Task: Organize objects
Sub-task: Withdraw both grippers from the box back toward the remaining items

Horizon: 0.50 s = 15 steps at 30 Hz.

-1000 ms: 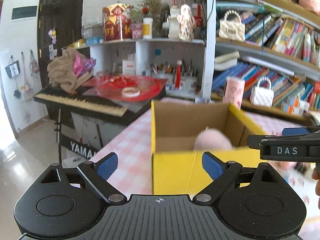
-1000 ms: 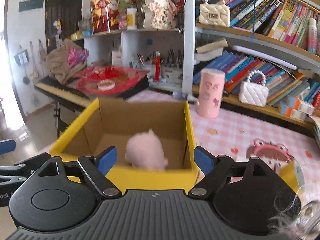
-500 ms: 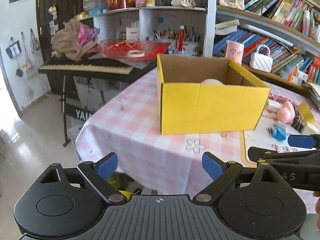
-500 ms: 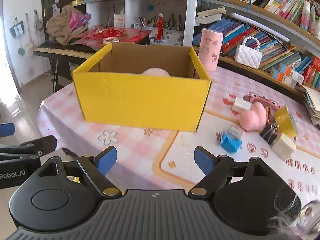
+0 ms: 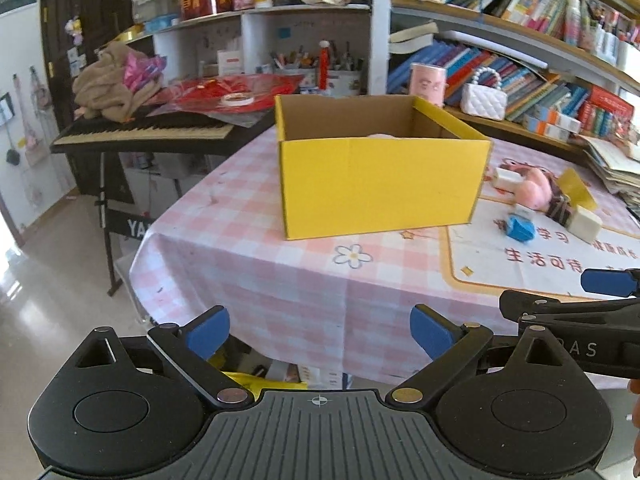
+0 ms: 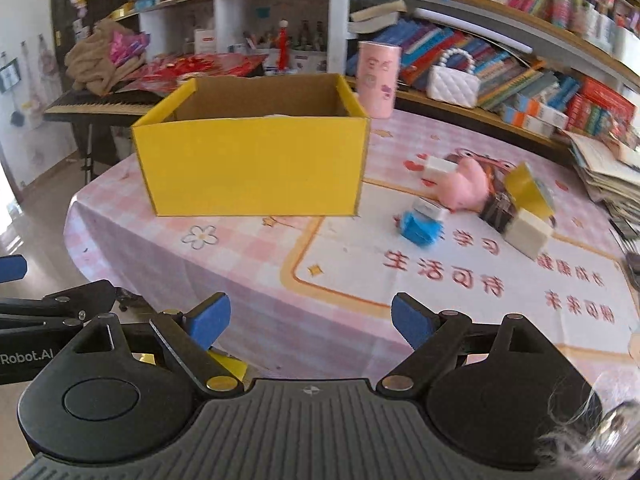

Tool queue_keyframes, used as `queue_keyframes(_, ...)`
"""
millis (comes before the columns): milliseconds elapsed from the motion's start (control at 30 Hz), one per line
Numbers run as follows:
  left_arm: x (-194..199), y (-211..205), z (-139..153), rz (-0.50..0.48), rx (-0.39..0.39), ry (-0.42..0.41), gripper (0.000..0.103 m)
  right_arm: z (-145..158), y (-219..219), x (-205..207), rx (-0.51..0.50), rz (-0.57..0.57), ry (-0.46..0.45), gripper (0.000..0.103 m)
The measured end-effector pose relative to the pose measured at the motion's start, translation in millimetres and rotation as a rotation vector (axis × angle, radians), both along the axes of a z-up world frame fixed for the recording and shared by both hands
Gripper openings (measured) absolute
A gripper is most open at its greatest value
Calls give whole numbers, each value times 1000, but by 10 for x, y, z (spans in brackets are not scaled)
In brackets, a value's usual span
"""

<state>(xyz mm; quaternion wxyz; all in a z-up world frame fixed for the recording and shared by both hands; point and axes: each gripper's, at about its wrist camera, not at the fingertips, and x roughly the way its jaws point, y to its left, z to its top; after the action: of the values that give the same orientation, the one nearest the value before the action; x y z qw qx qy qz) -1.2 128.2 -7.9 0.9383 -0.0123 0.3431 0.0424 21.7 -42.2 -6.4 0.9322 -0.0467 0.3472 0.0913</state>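
Note:
A yellow cardboard box (image 5: 380, 184) (image 6: 252, 164) stands open-topped on the pink checked tablecloth (image 5: 248, 208). Only the top of a pale pink plush (image 5: 382, 135) shows over its rim. To the right of the box lie a pink toy (image 6: 464, 188), a blue block (image 6: 420, 228), two white blocks (image 6: 528, 234), a yellow card (image 6: 528, 190) and a dark clip (image 6: 498, 206). My left gripper (image 5: 320, 332) hangs off the table's near edge, jaws opening, nothing between them. My right gripper (image 6: 311, 318) is beside it over the table's near edge, jaws also opening and empty.
A pink cup (image 6: 378, 80) and a white handbag (image 6: 454, 84) stand behind the box by the bookshelves (image 6: 520, 52). A black keyboard (image 5: 144, 132) with cloth and red wrapping sits left of the table. A stack of papers (image 6: 600, 172) lies at far right. Floor shows at left.
Both grippers have drawn back and down from over the box to the table's near edge. The pink plush, blurred in the box a second ago, now rests inside.

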Motion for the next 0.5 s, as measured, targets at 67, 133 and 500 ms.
queue_keyframes(67, -8, -43, -6, -22, -1, 1, 98, 1, -59, -50, 1, -28, -2, 87)
queue_keyframes(133, -13, -86, -6, -44, -1, 1, 98, 2, -126, -94, 3, -57, -4, 88)
queue_keyframes(500, 3, -385, -31, -175, -24, 0, 98, 10, -471, -309, -15, -189, -9, 88)
